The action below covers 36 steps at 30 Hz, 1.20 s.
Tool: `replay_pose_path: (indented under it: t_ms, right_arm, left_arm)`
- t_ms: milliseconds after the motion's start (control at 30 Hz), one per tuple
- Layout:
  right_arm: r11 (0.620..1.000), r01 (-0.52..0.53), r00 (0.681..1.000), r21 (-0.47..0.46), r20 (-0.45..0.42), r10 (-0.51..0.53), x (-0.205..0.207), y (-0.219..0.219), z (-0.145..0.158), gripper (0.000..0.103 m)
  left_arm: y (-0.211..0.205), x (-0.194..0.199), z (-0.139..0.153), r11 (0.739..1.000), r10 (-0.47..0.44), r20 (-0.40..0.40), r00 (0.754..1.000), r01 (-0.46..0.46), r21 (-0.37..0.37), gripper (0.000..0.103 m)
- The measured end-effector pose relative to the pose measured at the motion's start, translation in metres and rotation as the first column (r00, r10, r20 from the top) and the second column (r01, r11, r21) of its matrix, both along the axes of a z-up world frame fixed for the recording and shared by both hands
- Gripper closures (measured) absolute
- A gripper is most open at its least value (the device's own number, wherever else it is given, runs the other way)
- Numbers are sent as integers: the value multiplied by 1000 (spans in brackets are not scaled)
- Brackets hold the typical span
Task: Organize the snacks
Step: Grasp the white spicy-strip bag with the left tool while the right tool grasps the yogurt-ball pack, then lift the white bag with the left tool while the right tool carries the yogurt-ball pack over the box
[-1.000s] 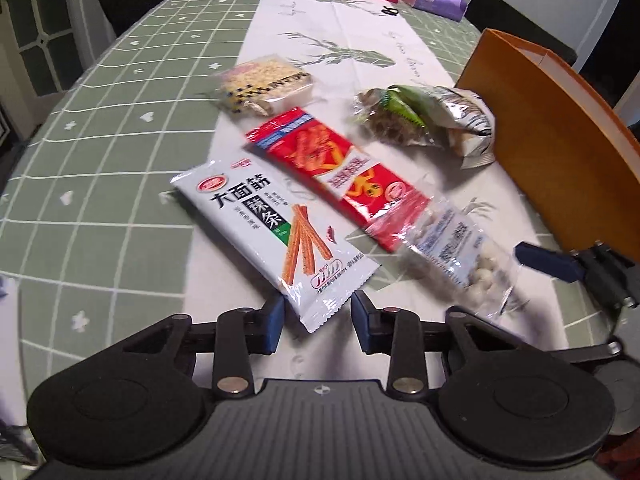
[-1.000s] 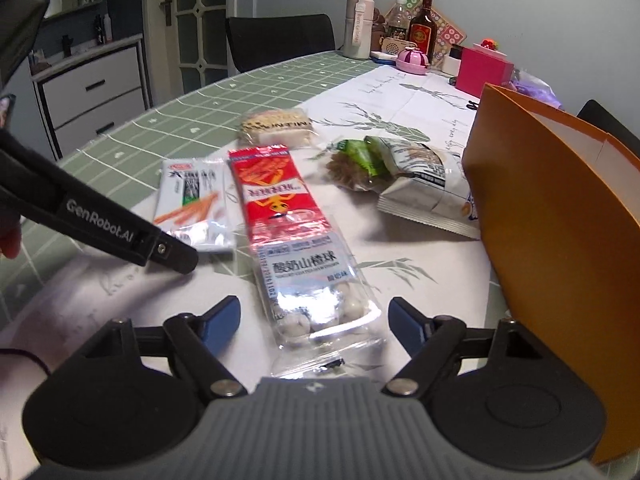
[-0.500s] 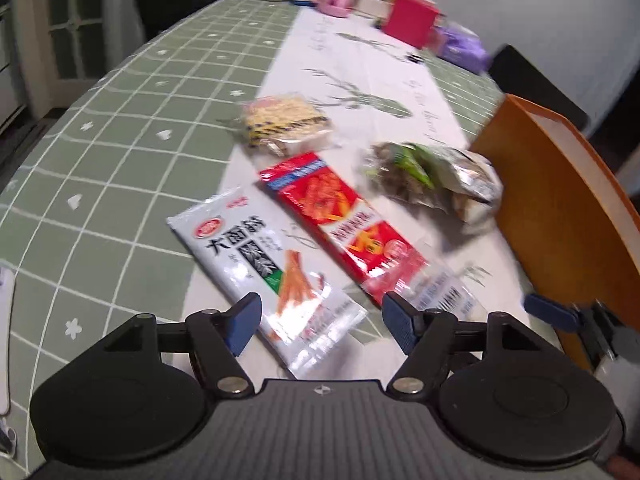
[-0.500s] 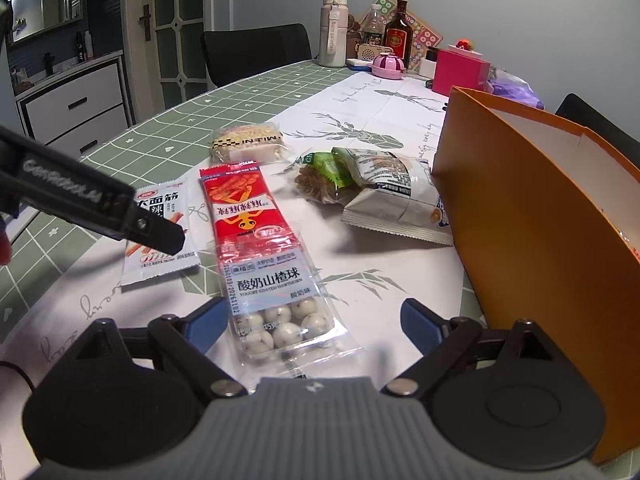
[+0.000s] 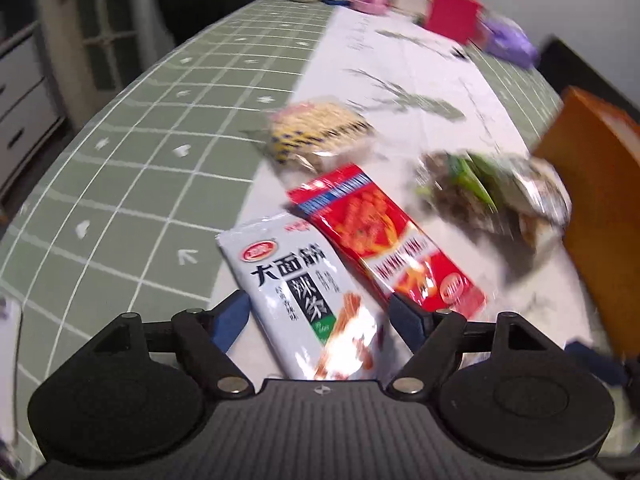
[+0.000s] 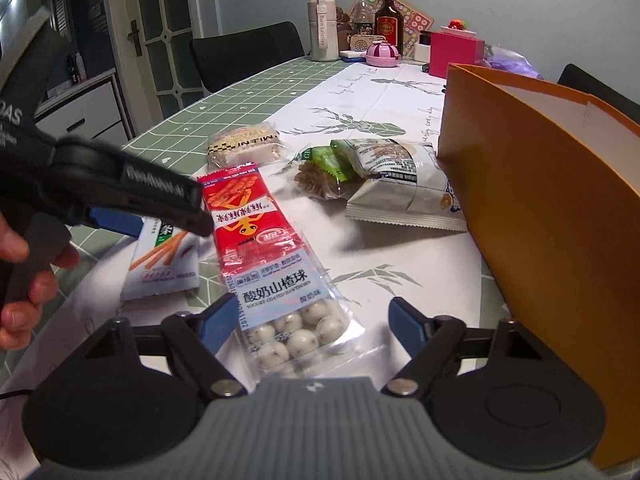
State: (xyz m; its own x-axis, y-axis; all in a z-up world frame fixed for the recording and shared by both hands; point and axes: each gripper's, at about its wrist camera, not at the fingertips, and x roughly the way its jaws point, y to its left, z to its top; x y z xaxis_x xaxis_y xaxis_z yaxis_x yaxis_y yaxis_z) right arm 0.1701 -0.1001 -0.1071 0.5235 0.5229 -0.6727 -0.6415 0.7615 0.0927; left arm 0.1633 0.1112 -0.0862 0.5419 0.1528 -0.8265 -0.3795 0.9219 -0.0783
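A white packet of spicy strips (image 5: 296, 288) lies on the table between the fingers of my left gripper (image 5: 318, 320). Its jaws are opening and the pads stand just off the packet's sides. A red snack packet (image 5: 384, 240) lies right beside it. In the right wrist view a clear packet of white yogurt hawthorn balls (image 6: 292, 312) lies between the fingers of my right gripper (image 6: 310, 322). These jaws are closing, with a gap still showing at the right pad. The left gripper (image 6: 172, 226) reaches in from the left over the white packet (image 6: 160, 260).
An orange open box (image 6: 540, 200) stands at the right. A yellow cracker packet (image 6: 244, 146) and green and silver bags (image 6: 380, 176) lie farther back. Bottles and a pink box (image 6: 460, 50) crowd the far end. A person's hand (image 6: 24, 280) holds the left gripper's handle.
The left gripper opened wide and slid forward, so the white packet now lies between its fingers. The right gripper's fingers widened, then narrowed around the hawthorn packet.
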Motion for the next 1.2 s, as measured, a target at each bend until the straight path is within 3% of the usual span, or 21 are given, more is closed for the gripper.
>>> replay_pose_path:
  t_ms: [67, 133, 233, 333, 433, 567, 633, 767, 833, 900, 1000, 1100, 1200]
  right_arm:
    - [1000, 13, 1000, 3, -3, -13, -3, -5, 1, 34]
    - [999, 37, 999, -4, -3, -37, -8, -10, 2, 46]
    - [998, 66, 998, -11, -20, -66, -14, -20, 5, 50]
    - [996, 89, 995, -23, -42, -90, -23, -30, 8, 50]
    - [995, 92, 993, -38, -66, -95, -37, -39, 11, 50]
    - [993, 100, 991, -57, -87, -105, -55, -47, 13, 50]
    - [994, 93, 993, -61, -69, -97, -63, -49, 15, 47]
    - [996, 44, 998, -73, 41, -41, -74, -47, 18, 30]
    - [997, -5, 998, -79, 65, 10, -76, -43, 16, 23]
    - [995, -47, 994, -91, 92, 56, -77, -36, 13, 17]
    - [988, -92, 987, -126, 120, 107, -74, -24, 6, 14]
    - [987, -93, 989, -132, 99, 107, -63, -16, -3, 14]
    - [991, -65, 995, -120, 68, 74, -55, -16, -9, 22]
  left_arm:
    - [-8, -3, -1, 998, -57, 4, 998, 57, 18, 13]
    - [-11, -8, -3, 995, -96, 11, 995, 96, 24, 14]
    - [-15, -16, -2, 983, -183, -8, 983, 183, 25, 15]
    - [-25, -29, 0, 948, -318, -29, 948, 318, 17, 16]
    - [-37, -43, 1, 897, -441, -44, 897, 441, 9, 16]
    - [-47, -58, 1, 839, -543, -58, 838, 544, 2, 16]
    - [-44, -61, 1, 852, -522, -58, 851, 523, 1, 14]
    - [-35, -66, 5, 914, -403, 1, 915, 403, -56, 15]
    - [-27, -68, 5, 949, -288, 21, 957, 288, -127, 15]
    - [-23, -71, 5, 964, -187, 40, 982, 191, -182, 15]
    - [-29, -71, 7, 978, -126, 19, 992, 127, -167, 14]
    - [-41, -68, 6, 985, -135, -2, 991, 134, -105, 10]
    - [-54, -63, 2, 985, -171, -35, 985, 170, -25, 6]
